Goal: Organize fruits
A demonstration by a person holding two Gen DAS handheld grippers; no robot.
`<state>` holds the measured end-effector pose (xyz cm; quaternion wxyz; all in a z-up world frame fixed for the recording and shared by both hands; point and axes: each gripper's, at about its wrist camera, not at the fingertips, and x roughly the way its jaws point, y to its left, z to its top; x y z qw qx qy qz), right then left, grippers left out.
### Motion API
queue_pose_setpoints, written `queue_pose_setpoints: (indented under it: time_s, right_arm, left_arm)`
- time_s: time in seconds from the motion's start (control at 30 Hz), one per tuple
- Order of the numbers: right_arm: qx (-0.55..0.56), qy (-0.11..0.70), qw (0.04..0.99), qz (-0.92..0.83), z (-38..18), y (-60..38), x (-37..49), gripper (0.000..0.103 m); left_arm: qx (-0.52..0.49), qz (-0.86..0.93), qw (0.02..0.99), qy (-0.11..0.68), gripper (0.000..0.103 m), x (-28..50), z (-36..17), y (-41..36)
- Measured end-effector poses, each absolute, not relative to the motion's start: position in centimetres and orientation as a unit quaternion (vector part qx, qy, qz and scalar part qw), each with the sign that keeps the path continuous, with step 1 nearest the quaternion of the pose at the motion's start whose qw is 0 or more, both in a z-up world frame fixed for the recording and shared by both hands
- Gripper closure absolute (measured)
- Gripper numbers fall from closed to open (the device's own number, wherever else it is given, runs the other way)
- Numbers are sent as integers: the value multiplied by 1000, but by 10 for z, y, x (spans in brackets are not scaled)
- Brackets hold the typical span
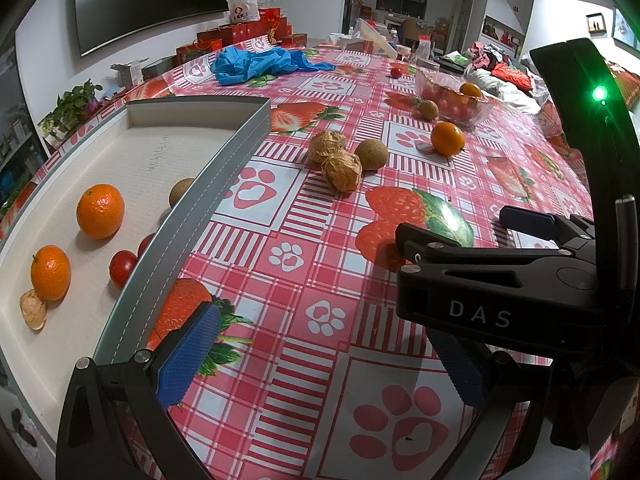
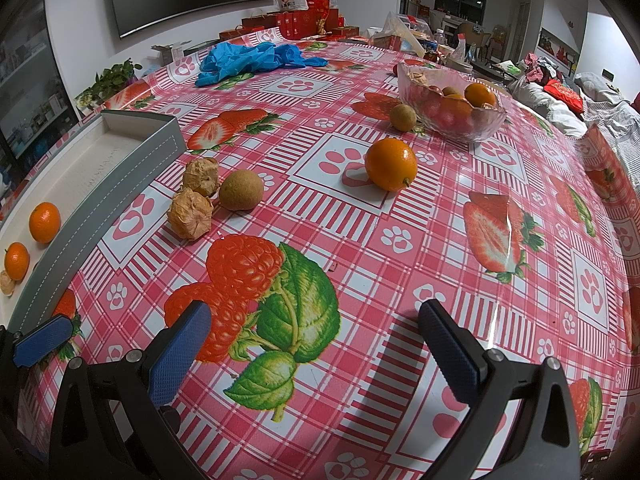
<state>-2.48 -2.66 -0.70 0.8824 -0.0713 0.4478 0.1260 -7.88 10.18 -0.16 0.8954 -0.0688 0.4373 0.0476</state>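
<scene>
My left gripper (image 1: 326, 360) is open and empty, low over the tablecloth beside the grey tray (image 1: 240, 152). The tray holds two oranges (image 1: 100, 211), a cherry tomato (image 1: 123, 268), a brown round fruit (image 1: 181, 192) and a husked fruit (image 1: 33, 309). My right gripper (image 2: 316, 354) is also open with nothing between its fingers. Ahead of it lie two papery husked fruits (image 2: 190, 213), a brown round fruit (image 2: 241, 190) and an orange (image 2: 391, 165). A glass bowl (image 2: 480, 128) of mixed fruit stands farther back, with another brown fruit (image 2: 403, 117) beside it.
Blue gloves (image 2: 256, 58) lie in a heap at the far side of the table. Red gift boxes (image 2: 296, 20) and clutter line the back edge. The right gripper's black housing (image 1: 496, 292) fills the right of the left wrist view. A small tomato (image 1: 397, 72) sits beyond the bowl.
</scene>
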Motion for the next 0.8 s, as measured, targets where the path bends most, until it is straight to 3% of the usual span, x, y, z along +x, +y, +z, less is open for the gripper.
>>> queue_pose_setpoints:
  time_s: [0.8]
  right_arm:
    - [-71, 448, 882, 126, -7, -26, -25, 0]
  left_arm:
    - [-68, 49, 895, 438, 1, -79, -1, 102]
